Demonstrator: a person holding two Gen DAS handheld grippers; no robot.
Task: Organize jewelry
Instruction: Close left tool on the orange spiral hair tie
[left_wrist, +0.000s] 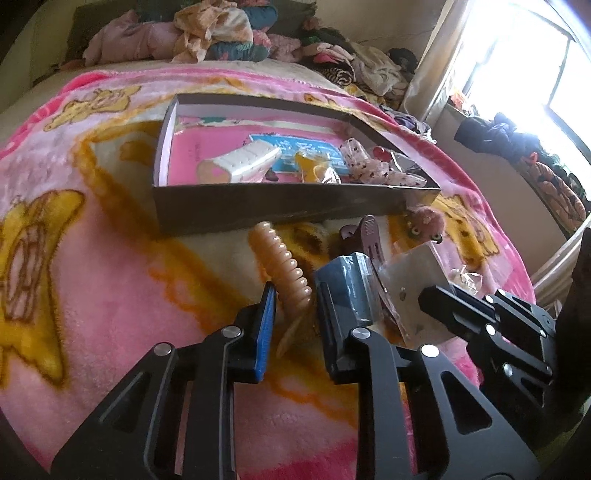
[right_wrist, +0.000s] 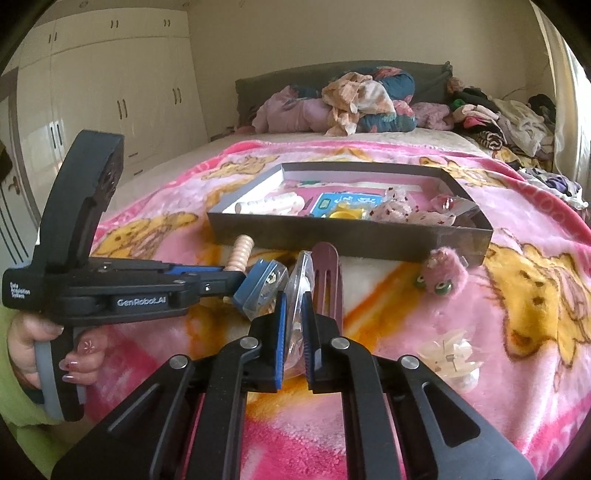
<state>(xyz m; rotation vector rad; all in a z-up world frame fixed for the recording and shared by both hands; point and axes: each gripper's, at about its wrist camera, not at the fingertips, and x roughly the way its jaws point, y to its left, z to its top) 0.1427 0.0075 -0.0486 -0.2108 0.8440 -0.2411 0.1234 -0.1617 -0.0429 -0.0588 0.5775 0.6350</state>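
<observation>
My left gripper (left_wrist: 306, 288) is shut on a beige ribbed hair piece (left_wrist: 273, 251), which sticks out past the blue pads toward the box. Seen from the right wrist, that gripper (right_wrist: 243, 277) reaches in from the left with the ribbed piece (right_wrist: 242, 251) poking above it. My right gripper (right_wrist: 294, 306) is shut on a clear plastic packet (right_wrist: 299, 273) standing on edge between its pads; the packet (left_wrist: 410, 269) also shows in the left wrist view. Behind both lies a shallow grey box (right_wrist: 332, 236) holding several hair accessories.
A mauve hair clip (right_wrist: 327, 280), a pink fluffy clip with eyes (right_wrist: 443, 273) and a clear packet with a white piece (right_wrist: 450, 354) lie on the pink blanket. A person's hand (right_wrist: 55, 350) holds the left gripper's handle. Heaped clothes line the bed's far end.
</observation>
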